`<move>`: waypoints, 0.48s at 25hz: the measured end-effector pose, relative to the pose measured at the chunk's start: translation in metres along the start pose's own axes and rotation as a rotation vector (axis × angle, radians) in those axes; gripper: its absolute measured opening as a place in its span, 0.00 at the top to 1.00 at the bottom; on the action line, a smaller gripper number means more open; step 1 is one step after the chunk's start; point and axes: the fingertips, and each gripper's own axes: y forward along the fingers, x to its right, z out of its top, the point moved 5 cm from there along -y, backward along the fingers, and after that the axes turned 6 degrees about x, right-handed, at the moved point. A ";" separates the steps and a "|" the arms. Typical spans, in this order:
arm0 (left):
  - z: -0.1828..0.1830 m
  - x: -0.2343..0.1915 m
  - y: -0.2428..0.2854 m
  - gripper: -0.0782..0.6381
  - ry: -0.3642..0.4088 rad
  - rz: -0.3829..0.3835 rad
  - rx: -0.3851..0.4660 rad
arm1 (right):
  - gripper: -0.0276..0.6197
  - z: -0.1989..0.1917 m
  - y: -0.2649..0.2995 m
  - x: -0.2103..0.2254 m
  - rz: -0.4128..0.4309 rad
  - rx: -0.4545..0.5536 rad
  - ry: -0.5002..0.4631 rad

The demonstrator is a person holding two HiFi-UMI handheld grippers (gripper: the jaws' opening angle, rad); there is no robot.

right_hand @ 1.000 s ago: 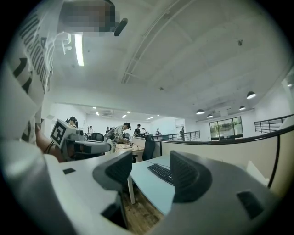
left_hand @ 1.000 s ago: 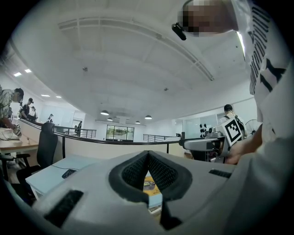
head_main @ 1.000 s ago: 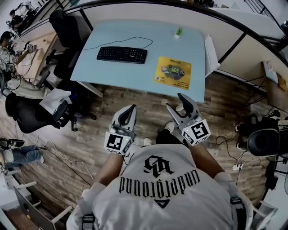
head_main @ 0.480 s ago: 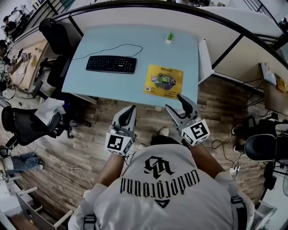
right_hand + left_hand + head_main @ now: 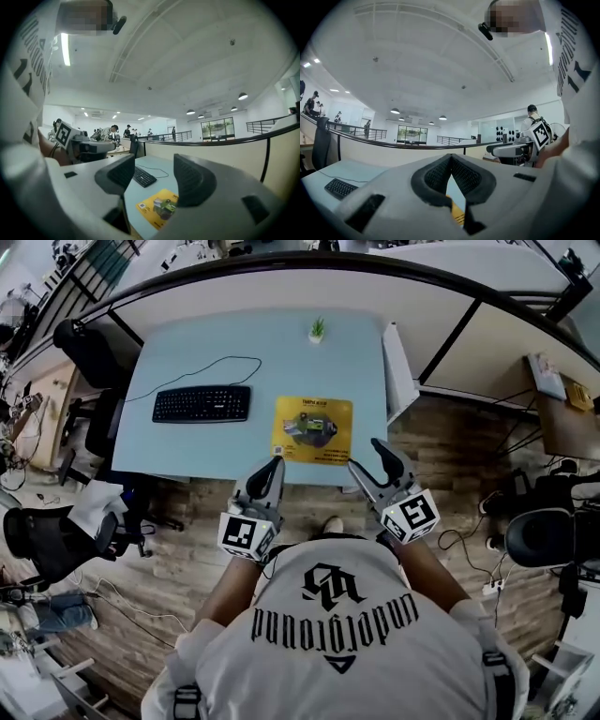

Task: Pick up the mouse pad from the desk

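Neither hand-held gripper holds anything. The left hand-held gripper (image 5: 272, 468) has its jaws closed tip to tip with nothing between them. The right hand-held gripper (image 5: 367, 457) has its jaws about half apart, also with nothing between them. The yellow mouse pad (image 5: 314, 429) lies flat on the pale blue surface (image 5: 187, 348), close to its near edge. It sits to the right of the keyboard (image 5: 202, 404), with the small plant (image 5: 318, 331) well beyond it. Both grippers hover at that near edge, 1 toward each front corner of the pad, and neither touches it. By my reading, the task has barely begun: the approach looks almost finished, while the grasp and the lift are not yet done. A thin, flat pad probably needs a jaw worked under its edge first.
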 end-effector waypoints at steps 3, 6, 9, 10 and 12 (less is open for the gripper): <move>0.002 0.011 0.021 0.88 0.029 -0.035 -0.005 | 0.58 0.003 -0.010 0.017 -0.027 0.011 -0.004; 0.004 0.015 0.034 0.88 0.036 -0.055 -0.006 | 0.58 0.003 -0.017 0.027 -0.048 0.015 -0.009; 0.004 0.017 0.047 0.88 0.036 -0.077 -0.008 | 0.57 0.002 -0.022 0.036 -0.070 0.013 -0.004; 0.003 0.017 0.052 0.88 0.035 -0.085 -0.009 | 0.57 0.002 -0.023 0.040 -0.079 0.013 -0.005; 0.001 0.016 0.061 0.88 0.041 -0.105 -0.014 | 0.57 0.002 -0.023 0.045 -0.096 0.017 -0.009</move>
